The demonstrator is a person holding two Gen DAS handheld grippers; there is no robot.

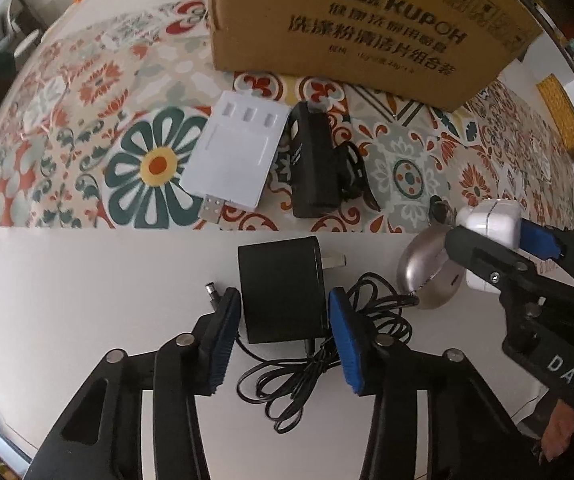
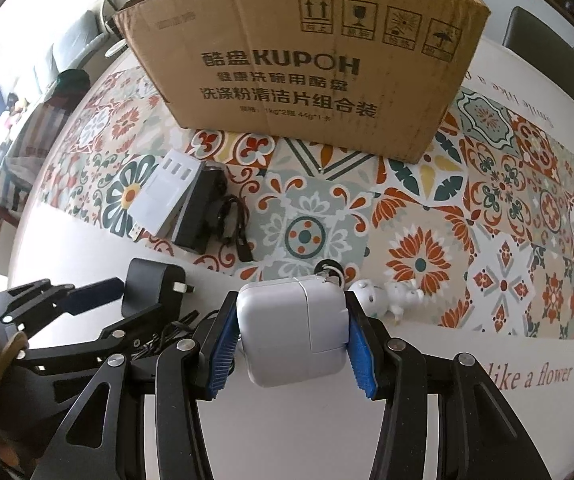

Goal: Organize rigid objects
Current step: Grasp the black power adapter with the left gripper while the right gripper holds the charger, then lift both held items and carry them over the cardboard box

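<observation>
A black plug-in power adapter [image 1: 283, 288] lies on the white table [image 1: 87, 300] with its thin cable [image 1: 307, 376] coiled in front. My left gripper [image 1: 283, 300] points down over it, both blue pads [image 1: 223, 340] pressed on its sides. The right wrist view shows that adapter [image 2: 151, 284] in the left gripper [image 2: 127, 304] at the lower left. My right gripper [image 2: 291, 308] is shut on a white square charger [image 2: 295, 328] held above the table. From the left wrist, that charger [image 1: 491, 220] and the right gripper [image 1: 499, 236] sit at the right edge.
An open cardboard box [image 2: 307, 60] stands at the back on a patterned mat [image 2: 487, 200]. On the mat lie a white USB hub [image 1: 235, 156] and a second black adapter [image 1: 313, 164]. A silver rounded object [image 1: 423, 268] and small white figures [image 2: 371, 300] lie near the mat's edge.
</observation>
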